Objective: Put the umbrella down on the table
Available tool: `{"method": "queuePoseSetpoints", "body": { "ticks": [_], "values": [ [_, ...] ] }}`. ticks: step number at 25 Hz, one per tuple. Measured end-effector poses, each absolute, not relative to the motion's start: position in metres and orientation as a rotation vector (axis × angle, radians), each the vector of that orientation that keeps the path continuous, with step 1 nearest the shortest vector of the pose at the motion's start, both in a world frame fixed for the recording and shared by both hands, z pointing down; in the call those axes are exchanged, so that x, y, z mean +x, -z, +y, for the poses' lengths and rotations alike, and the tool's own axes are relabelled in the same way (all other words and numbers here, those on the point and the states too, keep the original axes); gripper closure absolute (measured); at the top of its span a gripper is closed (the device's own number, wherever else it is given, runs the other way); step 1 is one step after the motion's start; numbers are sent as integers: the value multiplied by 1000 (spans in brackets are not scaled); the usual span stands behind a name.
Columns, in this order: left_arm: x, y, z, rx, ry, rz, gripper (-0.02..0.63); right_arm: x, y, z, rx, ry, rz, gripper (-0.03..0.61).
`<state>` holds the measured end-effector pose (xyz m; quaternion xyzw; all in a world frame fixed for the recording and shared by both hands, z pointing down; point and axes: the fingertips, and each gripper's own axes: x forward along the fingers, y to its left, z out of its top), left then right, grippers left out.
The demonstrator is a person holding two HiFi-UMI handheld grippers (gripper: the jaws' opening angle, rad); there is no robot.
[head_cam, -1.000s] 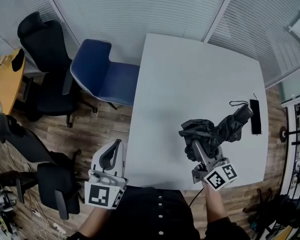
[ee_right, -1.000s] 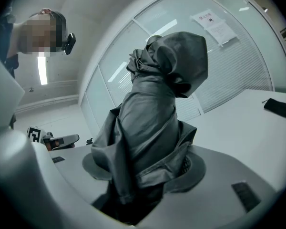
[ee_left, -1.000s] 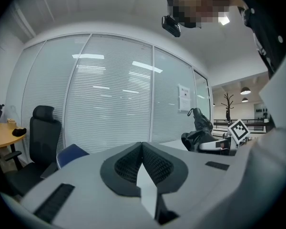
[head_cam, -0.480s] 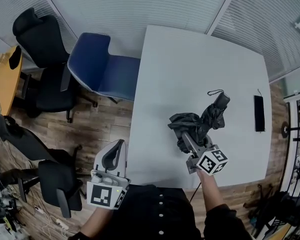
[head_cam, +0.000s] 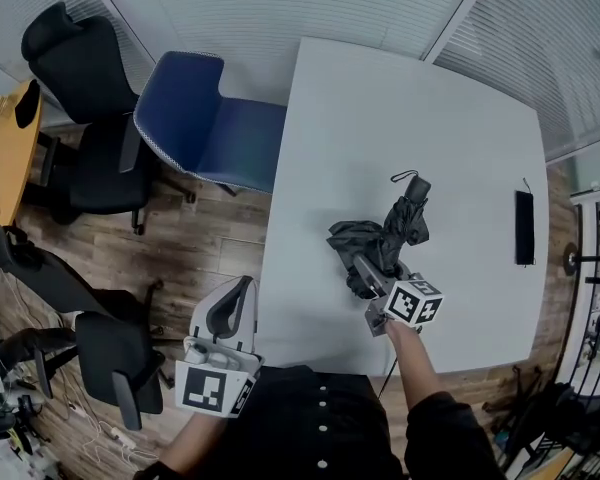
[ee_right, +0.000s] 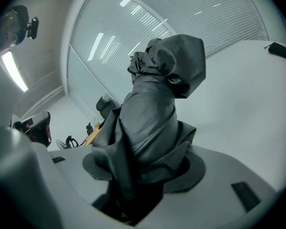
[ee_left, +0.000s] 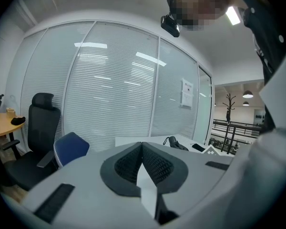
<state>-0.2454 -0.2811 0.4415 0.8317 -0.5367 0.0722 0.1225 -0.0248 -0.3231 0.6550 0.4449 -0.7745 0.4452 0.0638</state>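
A folded dark grey umbrella (head_cam: 390, 240) hangs low over the white table (head_cam: 450, 138), its strapped end pointing toward the far side. I cannot tell whether it touches the tabletop. My right gripper (head_cam: 367, 274) is shut on its bunched fabric near the table's front edge. In the right gripper view the umbrella (ee_right: 157, 109) fills the space between the jaws of the right gripper (ee_right: 143, 175). My left gripper (head_cam: 232, 303) hangs off the table's left front corner, shut and holding nothing. In the left gripper view the left gripper (ee_left: 142, 151) has its pads together, and the umbrella (ee_left: 174, 142) shows far off.
A flat black object (head_cam: 523, 228) lies near the table's right edge. A blue chair (head_cam: 195, 123) stands against the table's left side, with a black office chair (head_cam: 75, 68) and an orange table (head_cam: 10, 158) farther left. Slatted blinds line the far wall.
My right gripper has sunk toward the table and shifted left with the umbrella, whose far end has swung away from the black object. The left gripper has hardly moved.
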Motion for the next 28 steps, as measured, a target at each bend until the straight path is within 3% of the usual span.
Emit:
{"method": "queuePoseSetpoints", "body": {
  "ticks": [28],
  "values": [
    [-251, -457, -288, 2373, -236, -1566, 598, -38, -731, -341, 1377, -1645, -1966, 299]
  ]
}}
